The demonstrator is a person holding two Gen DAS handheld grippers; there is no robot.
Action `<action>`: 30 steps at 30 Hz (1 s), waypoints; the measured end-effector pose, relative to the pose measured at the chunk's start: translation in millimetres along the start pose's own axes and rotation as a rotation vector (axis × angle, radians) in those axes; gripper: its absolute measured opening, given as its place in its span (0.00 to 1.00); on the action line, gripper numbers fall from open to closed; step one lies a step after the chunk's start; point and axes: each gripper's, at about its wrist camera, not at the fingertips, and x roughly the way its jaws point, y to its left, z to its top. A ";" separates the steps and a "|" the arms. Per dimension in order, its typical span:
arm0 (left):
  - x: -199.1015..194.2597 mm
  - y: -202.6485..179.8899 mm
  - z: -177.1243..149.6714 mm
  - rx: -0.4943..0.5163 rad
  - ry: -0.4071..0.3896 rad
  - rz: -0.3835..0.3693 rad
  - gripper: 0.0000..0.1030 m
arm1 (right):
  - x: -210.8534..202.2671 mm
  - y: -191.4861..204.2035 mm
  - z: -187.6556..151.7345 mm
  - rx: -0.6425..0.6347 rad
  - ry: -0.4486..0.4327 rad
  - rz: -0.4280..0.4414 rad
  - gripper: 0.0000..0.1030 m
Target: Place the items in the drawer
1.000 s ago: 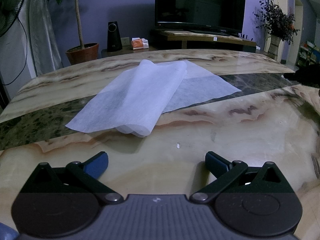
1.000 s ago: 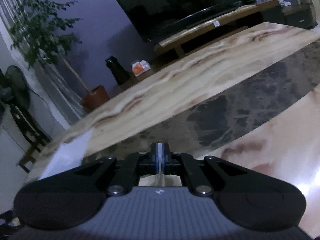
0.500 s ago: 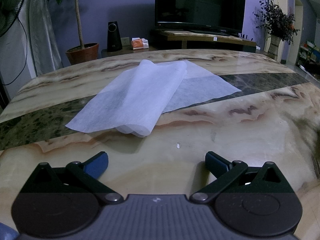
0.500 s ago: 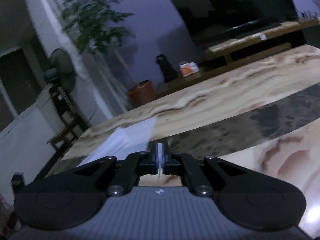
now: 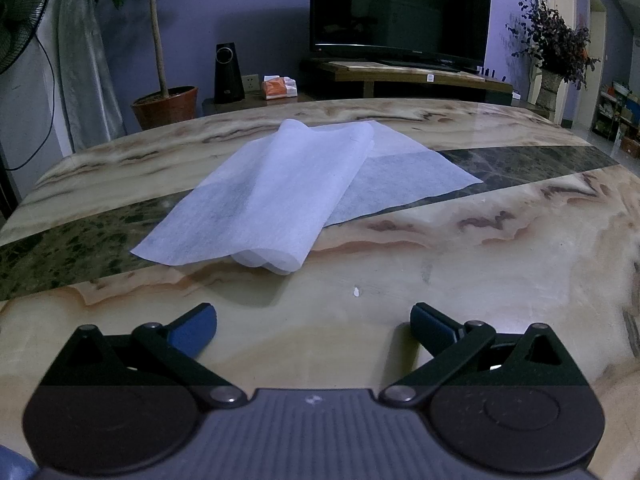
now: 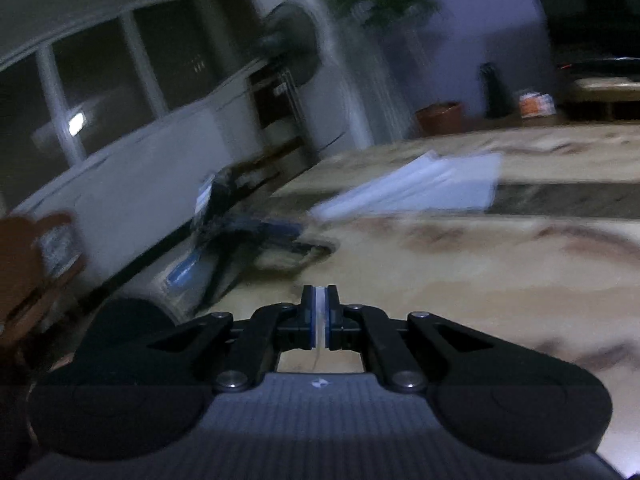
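Observation:
Two thin white sheets lie loosely folded over each other on the marble table, a little beyond my left gripper. That gripper hovers low over the table, open, with nothing between its blue pads. In the blurred right wrist view the same sheets show ahead to the right. My right gripper is shut, with a thin white strip seen edge-on between its pads. A dark, blue-tipped shape at the table's left edge looks like the left gripper. No drawer is clearly in view.
Beyond the table stand a TV on a low bench, a potted plant, a black speaker and an orange tissue pack. A white cabinet and a fan stand left of the table. A hand shows at far left.
The right wrist view has swung left and levelled, bringing the white sheets, the table's left edge and the cabinet into sight. Its jaws stayed shut. The left gripper and the sheets have not moved.

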 end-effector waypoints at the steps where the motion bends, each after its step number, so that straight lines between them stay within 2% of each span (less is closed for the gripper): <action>1: 0.0 0.0 0.0 0.000 0.000 0.000 1.00 | 5.5 9.0 -9.3 -0.023 0.043 0.021 0.05; 4: 0.0 0.0 0.0 0.000 0.000 0.000 1.00 | 24.1 32.3 -38.2 -0.083 0.179 0.074 0.05; 7: 0.0 0.0 0.0 0.000 0.000 0.000 1.00 | 46.1 39.5 -64.7 -0.110 0.313 0.058 0.05; 11: 0.0 0.0 0.0 0.000 0.000 0.000 1.00 | 68.1 34.3 -92.2 -0.137 0.453 -0.027 0.05; 18: 0.0 0.0 0.0 0.000 0.000 0.000 1.00 | 100.5 11.5 -123.4 -0.191 0.632 -0.181 0.05; 23: 0.0 0.0 0.0 0.000 0.000 0.000 1.00 | 112.1 -3.9 -138.5 -0.224 0.707 -0.243 0.05; 30: -0.1 0.0 0.0 0.000 0.000 0.000 1.00 | 110.6 -15.4 -145.0 -0.178 0.727 -0.261 0.05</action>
